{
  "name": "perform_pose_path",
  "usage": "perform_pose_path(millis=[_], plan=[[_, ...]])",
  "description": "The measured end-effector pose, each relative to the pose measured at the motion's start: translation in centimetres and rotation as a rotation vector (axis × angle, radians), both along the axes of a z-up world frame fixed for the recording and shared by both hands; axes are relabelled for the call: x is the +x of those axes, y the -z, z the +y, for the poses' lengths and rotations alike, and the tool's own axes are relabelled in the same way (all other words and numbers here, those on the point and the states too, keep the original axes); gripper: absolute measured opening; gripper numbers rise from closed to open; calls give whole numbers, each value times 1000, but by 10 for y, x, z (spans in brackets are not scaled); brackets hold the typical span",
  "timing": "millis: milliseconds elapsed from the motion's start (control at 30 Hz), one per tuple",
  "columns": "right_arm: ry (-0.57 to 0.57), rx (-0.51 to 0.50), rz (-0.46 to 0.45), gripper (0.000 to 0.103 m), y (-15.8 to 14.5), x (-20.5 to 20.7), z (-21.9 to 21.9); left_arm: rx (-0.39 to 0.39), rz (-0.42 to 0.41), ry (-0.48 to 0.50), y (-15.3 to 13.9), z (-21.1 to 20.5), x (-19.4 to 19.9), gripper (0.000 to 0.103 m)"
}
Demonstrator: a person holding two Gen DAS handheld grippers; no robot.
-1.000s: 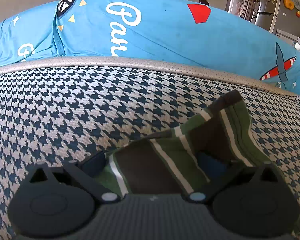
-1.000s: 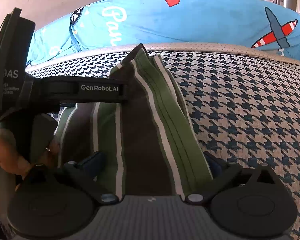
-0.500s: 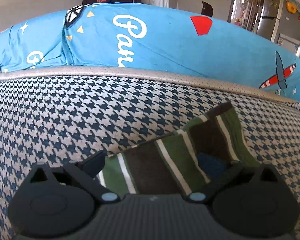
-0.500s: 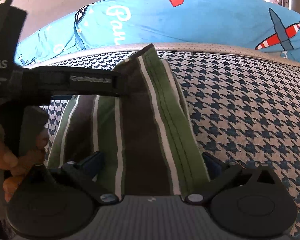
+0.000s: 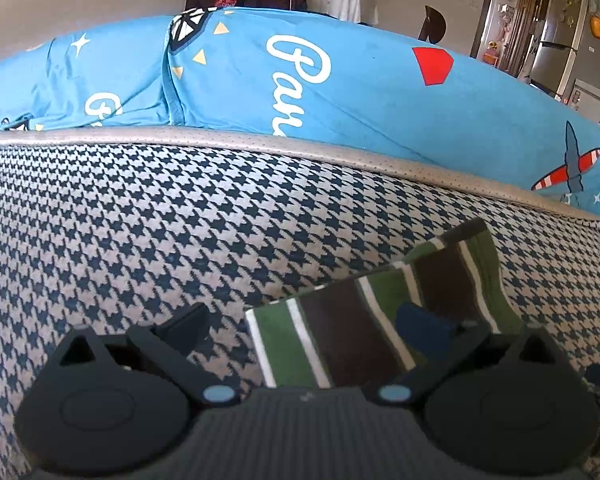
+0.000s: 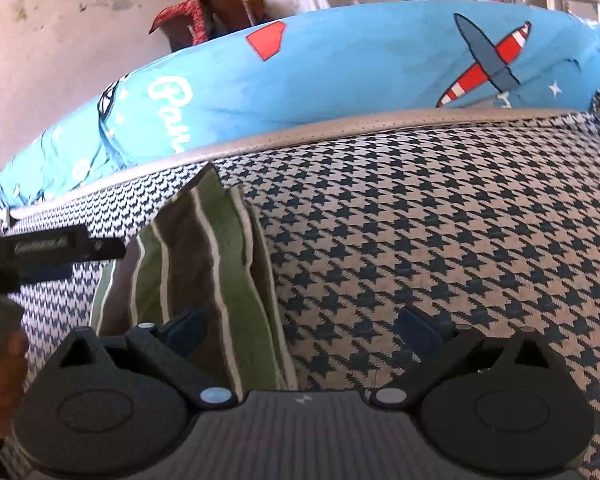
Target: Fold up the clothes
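My left gripper (image 5: pixel 304 322) is matte black plastic: two rounded teardrop housings, each with a shallow oval recess and a small triangular cut-out near its tip, joined by a ribbed grey centre block (image 5: pixel 312 432). Slanted black link bars run inward to pale blue-grey round pivot pins. The fingertips (image 5: pixel 420 328) carry dark blue pads. My right gripper (image 6: pixel 304 328) is built the same, with a tiny white mark at the top of its ribbed block and small grey screws on the links. From the right wrist view, the left gripper's black side bar (image 6: pixel 52 246) bears blurred white lettering.
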State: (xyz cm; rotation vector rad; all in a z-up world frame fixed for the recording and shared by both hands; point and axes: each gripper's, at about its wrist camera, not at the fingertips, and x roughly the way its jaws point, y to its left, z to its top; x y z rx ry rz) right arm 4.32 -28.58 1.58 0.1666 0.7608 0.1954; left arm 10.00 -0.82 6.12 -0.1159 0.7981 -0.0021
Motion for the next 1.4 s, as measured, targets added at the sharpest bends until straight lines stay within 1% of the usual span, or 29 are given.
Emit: perform_pose_path(millis=[167, 300, 367, 500, 733, 933, 1100, 1300, 1400], plan=[[12, -13, 5, 101, 1, 3, 0, 9, 39, 0, 10, 1, 2, 103], [30, -88, 30, 101, 9, 7, 6, 44, 71, -11, 20, -2, 5, 103], [40, -80, 41, 101, 12, 9, 5, 54, 86, -21, 24, -2, 7, 103], [47, -81, 43, 101, 14, 9, 3, 50, 109, -37, 31, 0, 10, 103], [48, -112, 32, 102, 16, 11, 6, 29, 139, -71, 41, 6, 13, 103], [44, -116, 31, 103, 16, 11, 5, 42, 136, -74, 41, 5, 11, 103], [36, -124, 33, 103, 16, 11, 6, 58, 133, -61, 35, 1, 5, 103], [37, -121, 43, 103, 16, 12, 6, 48, 143, -42, 28, -3, -5, 103], [35, -121, 48, 103, 16, 13, 6, 57, 142, -31, 26, -5, -10, 103]])
